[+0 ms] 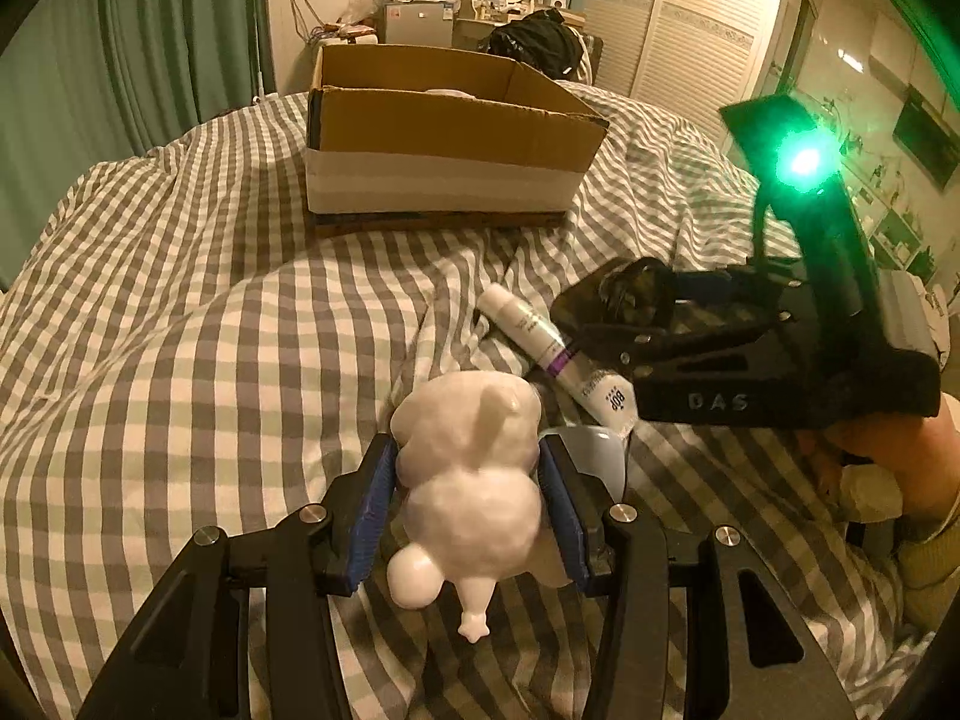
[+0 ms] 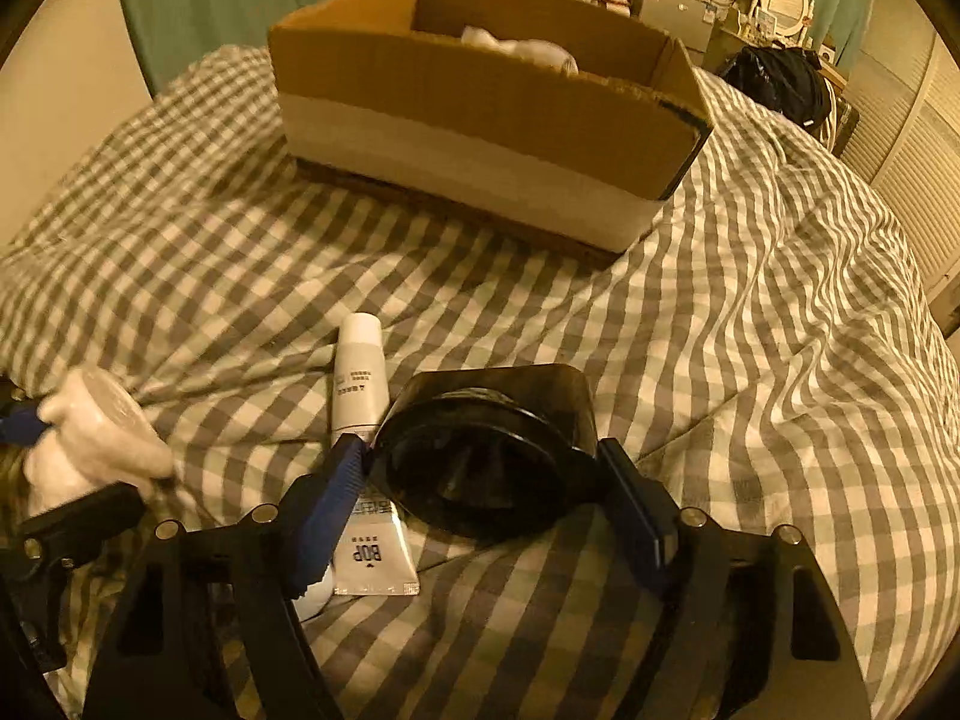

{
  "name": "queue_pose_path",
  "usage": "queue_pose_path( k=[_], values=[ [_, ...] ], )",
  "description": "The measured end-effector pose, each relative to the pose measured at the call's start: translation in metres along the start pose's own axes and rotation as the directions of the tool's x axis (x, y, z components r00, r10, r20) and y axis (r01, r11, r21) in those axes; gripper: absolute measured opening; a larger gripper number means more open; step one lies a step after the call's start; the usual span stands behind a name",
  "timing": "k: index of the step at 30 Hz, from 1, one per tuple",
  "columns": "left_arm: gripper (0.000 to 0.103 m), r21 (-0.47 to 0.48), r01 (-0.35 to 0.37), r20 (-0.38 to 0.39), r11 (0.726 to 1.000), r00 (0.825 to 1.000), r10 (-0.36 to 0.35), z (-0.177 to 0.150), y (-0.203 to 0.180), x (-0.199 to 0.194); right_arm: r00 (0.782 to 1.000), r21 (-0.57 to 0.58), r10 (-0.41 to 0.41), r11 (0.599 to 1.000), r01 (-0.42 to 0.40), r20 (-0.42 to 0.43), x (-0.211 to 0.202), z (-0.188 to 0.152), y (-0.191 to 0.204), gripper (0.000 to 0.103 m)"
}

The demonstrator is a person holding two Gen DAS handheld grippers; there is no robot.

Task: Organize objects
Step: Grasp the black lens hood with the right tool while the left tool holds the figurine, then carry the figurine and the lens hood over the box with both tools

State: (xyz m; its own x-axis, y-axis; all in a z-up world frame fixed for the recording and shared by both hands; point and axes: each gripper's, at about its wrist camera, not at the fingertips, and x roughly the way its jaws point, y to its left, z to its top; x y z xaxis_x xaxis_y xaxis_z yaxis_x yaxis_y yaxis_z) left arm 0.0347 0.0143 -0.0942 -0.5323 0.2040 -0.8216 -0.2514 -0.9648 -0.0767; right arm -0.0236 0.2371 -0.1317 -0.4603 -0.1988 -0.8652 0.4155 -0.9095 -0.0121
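Observation:
My left gripper (image 1: 468, 474) is shut on a white plush toy (image 1: 474, 468), held just above the checked bed cover; the toy also shows at the left edge of the right wrist view (image 2: 90, 438). My right gripper (image 2: 486, 468) is shut on a black round container (image 2: 486, 456), also seen in the left wrist view (image 1: 642, 294). A white tube labelled BOP (image 2: 363, 450) lies on the cover between the two grippers, also seen in the left wrist view (image 1: 558, 354). An open cardboard box (image 1: 444, 132) stands farther back on the bed.
The box (image 2: 480, 114) holds something white (image 2: 522, 48). A pale blue-white object (image 1: 594, 450) lies beside the left gripper's right finger. The grey-and-white checked cover (image 2: 750, 360) is wrinkled. Green curtains, a wardrobe and a cluttered dresser stand beyond the bed.

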Motion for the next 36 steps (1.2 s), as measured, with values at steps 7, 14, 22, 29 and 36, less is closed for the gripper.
queue_pose_path(
  k=[7,14,22,29,36],
  values=[
    [0.049,0.012,0.001,0.002,1.0,1.0,-0.001,-0.009,-0.006,-0.007,0.998,-0.019,-0.006,1.0,0.007,0.061,-0.016,-0.003,0.008,0.077],
    [0.049,0.0,-0.024,-0.01,1.0,1.0,0.024,-0.018,-0.003,-0.011,0.996,-0.027,-0.011,1.0,0.013,0.09,-0.023,-0.004,0.007,0.077],
    [0.049,-0.023,-0.047,0.02,0.999,0.999,0.048,-0.013,0.009,-0.022,0.991,-0.018,0.002,1.0,0.001,0.135,-0.038,-0.006,0.007,0.077],
    [0.049,0.004,-0.062,0.073,0.998,0.995,0.061,0.012,0.009,-0.034,0.982,-0.025,0.004,1.0,0.001,0.191,-0.06,0.001,0.006,0.077],
    [0.049,0.038,-0.052,0.148,0.998,0.988,0.045,0.057,0.004,-0.043,0.967,-0.067,0.001,0.998,0.017,0.256,-0.087,0.024,0.009,0.076]
  ],
)
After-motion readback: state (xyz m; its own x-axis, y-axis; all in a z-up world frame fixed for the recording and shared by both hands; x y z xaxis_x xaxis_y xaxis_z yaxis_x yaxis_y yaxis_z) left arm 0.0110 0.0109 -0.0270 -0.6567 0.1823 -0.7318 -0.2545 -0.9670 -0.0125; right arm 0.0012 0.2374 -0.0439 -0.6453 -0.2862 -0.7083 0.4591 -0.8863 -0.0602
